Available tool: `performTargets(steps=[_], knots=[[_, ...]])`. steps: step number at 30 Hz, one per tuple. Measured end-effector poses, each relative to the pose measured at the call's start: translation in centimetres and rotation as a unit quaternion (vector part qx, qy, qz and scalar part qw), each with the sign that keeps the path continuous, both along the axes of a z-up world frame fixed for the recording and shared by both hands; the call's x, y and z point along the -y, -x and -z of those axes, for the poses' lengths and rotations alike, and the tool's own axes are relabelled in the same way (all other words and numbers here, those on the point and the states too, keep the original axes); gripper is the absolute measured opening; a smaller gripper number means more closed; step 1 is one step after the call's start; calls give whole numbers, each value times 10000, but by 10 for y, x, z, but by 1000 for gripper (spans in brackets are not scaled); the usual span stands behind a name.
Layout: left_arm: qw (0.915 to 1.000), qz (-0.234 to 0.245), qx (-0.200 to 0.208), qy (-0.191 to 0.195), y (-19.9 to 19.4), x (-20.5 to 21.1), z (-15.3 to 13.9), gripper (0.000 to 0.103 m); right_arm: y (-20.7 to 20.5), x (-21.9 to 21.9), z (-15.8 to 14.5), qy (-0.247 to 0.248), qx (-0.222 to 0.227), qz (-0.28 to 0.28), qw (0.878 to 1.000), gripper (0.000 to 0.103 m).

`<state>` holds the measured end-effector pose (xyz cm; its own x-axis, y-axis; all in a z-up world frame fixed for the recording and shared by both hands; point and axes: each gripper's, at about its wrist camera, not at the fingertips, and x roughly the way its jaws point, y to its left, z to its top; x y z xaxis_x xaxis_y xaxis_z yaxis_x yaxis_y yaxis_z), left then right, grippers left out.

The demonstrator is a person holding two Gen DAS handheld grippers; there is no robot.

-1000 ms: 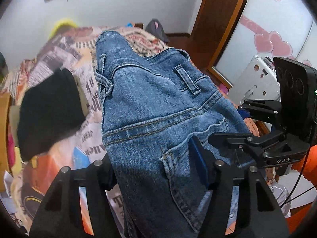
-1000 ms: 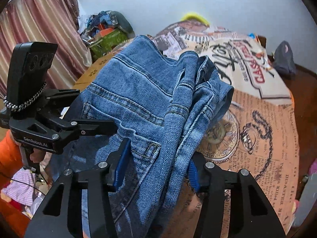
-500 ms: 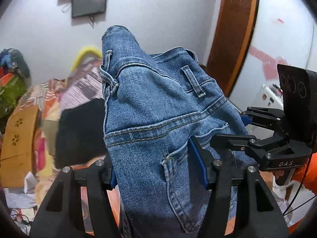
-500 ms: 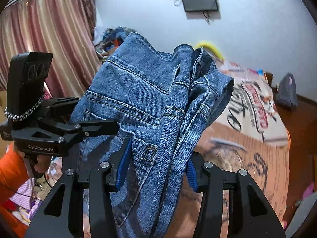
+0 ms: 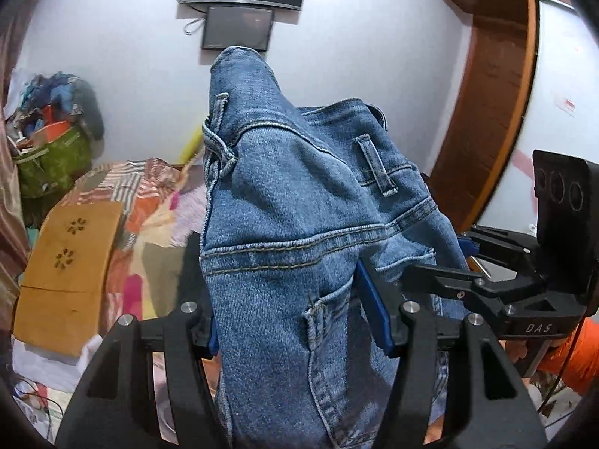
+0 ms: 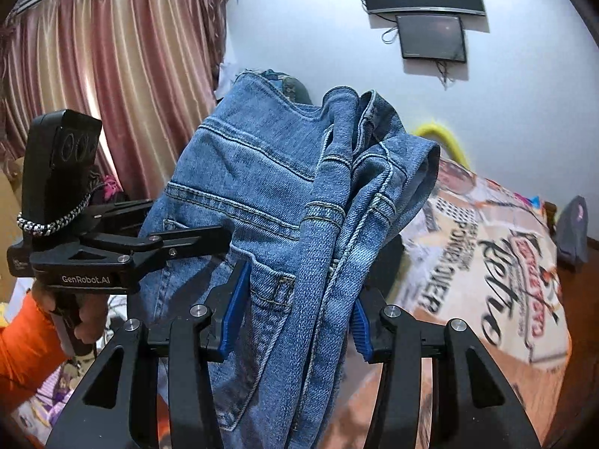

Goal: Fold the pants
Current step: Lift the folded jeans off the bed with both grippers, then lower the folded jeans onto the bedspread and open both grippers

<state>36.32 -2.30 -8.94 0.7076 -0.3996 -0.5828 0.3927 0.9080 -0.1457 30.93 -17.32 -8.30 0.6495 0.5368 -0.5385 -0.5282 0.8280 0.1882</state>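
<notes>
black gripper, blue pads, orange sleeve

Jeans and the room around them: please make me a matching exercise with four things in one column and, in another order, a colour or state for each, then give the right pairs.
Things:
1. jeans
2. curtain
3. sleeve
4. bag

Colour or state:
A. orange
B. green, stuffed with things
C. blue denim, clamped in both the left gripper and the right gripper
D. pink and cream, hanging in folds

Right pairs: 1-C, 2-D, 3-A, 4-B
</notes>
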Motion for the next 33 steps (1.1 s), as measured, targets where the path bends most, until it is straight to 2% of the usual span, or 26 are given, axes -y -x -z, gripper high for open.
performTargets(steps=[5, 11, 21, 24, 29, 33], knots=[[9998, -153, -98, -12, -48, -22, 9, 60, -37, -25, 8, -36, -95, -62, 9999, 44], [9995, -232, -218, -84, -106, -31, 33, 60, -87, -43, 25, 75, -182, -6, 9998, 44], [9947, -316, -947, 234, -212, -36, 115, 60, -160, -56, 75, 432, -552, 139, 9974, 44], [9925, -284, -1147, 304, -232, -32, 140, 60, -179, -53, 96, 470, -721, 213, 9961, 44], [9871, -223, -1580, 94, -256, -26, 188, 60, -203, -45, 141, 572, -1240, 273, 9903, 44], [9852, -378, -1671, 9, -261, -29, 199, 60, -209, -35, 159, 425, -1614, 411, 9851, 48]])
